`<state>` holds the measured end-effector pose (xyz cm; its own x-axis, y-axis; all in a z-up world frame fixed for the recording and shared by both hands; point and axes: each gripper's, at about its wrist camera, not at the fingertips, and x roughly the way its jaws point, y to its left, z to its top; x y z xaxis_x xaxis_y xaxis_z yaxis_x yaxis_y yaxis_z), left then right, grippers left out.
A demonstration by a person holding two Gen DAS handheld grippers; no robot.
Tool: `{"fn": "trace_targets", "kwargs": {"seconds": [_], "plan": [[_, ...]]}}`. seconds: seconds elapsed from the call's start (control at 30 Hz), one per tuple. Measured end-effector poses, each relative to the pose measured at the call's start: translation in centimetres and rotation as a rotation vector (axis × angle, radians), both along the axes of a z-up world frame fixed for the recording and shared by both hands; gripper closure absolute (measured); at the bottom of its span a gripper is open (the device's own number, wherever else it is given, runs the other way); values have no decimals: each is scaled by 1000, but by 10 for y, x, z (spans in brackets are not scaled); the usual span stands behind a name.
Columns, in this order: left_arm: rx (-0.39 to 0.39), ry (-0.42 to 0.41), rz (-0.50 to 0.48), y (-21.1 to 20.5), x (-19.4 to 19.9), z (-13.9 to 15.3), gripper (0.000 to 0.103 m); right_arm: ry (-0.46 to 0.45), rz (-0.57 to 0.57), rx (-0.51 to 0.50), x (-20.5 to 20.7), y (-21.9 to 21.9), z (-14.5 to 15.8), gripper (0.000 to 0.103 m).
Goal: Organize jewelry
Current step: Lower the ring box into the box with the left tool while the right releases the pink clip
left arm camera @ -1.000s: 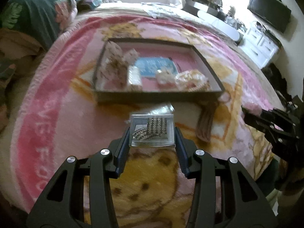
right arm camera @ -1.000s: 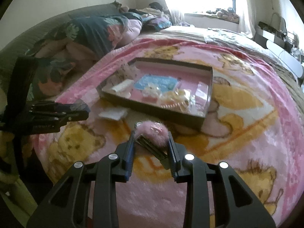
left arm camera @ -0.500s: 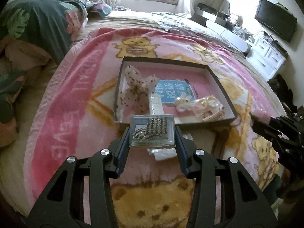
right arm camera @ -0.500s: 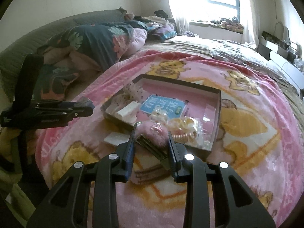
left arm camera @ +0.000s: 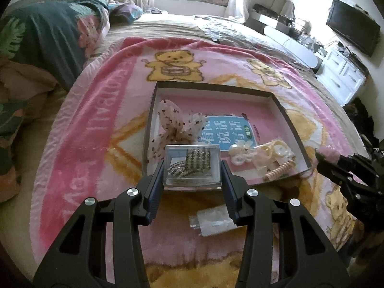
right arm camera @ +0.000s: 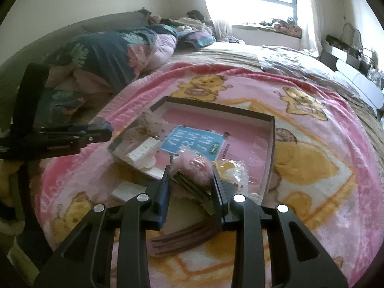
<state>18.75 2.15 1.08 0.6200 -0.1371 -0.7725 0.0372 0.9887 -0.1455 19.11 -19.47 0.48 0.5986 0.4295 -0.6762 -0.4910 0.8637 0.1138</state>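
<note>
While each gripper grasps jewelry, blue card in tray shows unreadable white characters.

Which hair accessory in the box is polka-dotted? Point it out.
The sheer bow at the box's left end; the cream accessories are plain.

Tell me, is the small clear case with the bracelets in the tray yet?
No. The left gripper holds the clear case.

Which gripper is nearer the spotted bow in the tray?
Left. The left gripper hangs just before the spotted bow; the right gripper is over the tray's opposite near corner.
</note>
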Motion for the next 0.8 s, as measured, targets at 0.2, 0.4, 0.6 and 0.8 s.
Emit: {"fn": "trace_targets", "kwargs": {"seconds": [0.2,0.4,0.6,0.8], "plan": [[2,26,6,1,18,-14,67,40,-26,-14,20,0,-20,74],[9,43,9,3,33,-24,67,70,-22,-23,33,6,-34,74],[10,58,9,3,48,-33,67,92,24,-48,38,21,-45,74],[7,70,12,4,59,-39,67,109,40,-51,44,32,-51,72]]}}
